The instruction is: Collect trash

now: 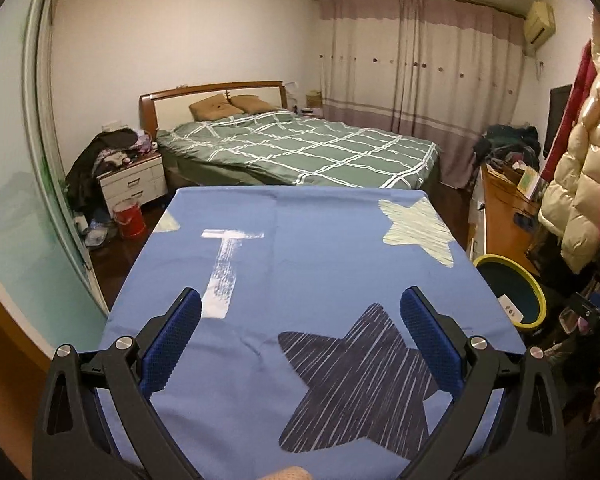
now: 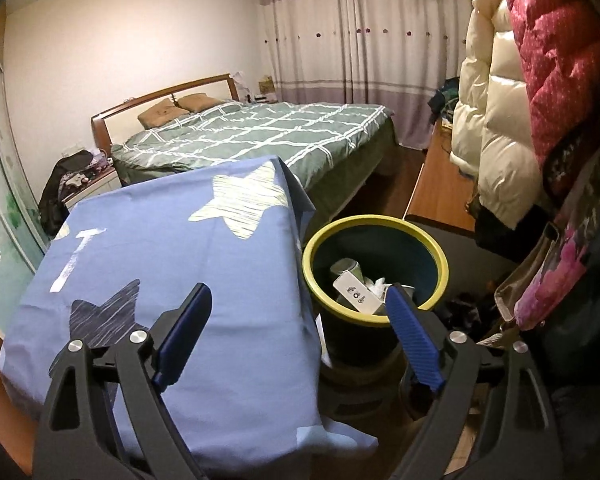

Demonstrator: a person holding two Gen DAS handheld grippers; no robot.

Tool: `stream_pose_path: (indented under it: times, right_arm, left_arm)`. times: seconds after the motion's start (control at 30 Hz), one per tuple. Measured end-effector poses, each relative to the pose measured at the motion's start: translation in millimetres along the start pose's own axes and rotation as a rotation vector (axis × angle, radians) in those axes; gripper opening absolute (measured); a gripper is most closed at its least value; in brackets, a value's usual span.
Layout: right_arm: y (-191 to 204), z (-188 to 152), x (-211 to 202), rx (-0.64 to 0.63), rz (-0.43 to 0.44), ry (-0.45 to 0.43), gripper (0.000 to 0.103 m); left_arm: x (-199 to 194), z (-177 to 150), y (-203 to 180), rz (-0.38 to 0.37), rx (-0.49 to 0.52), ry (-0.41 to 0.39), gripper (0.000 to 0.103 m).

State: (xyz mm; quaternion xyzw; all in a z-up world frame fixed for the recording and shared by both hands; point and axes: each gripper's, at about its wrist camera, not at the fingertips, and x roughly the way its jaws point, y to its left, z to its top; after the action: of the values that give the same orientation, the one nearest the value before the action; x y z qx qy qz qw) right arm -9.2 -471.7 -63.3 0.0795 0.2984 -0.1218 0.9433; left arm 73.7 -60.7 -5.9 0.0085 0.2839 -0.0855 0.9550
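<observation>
A dark bin with a yellow-green rim (image 2: 436,248) stands right of a table under a blue star-print cloth (image 2: 172,248). Inside lie a white box (image 2: 358,294), a grey tube and crumpled paper. The bin also shows in the left wrist view (image 1: 534,280), at the table's right edge. My left gripper (image 1: 300,304) is open and empty above the cloth (image 1: 300,240). My right gripper (image 2: 300,300) is open and empty, over the table's right edge, its right finger near the bin's rim.
A bed with a green checked cover (image 1: 300,148) lies beyond the table. A white nightstand (image 1: 134,184) and a red bucket (image 1: 129,220) stand at left. A wooden desk (image 2: 440,192) and hanging coats (image 2: 496,120) crowd the right side.
</observation>
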Motion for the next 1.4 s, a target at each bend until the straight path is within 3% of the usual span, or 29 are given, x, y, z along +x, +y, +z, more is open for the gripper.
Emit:
stream_pose_path:
  times: [1.4]
  right_arm:
    - [8.9, -1.5, -11.5, 0.0, 0.013, -0.006, 0.085]
  left_arm:
    - [-12.6, -4.4, 5.5, 0.002, -0.013, 0.0, 0.098]
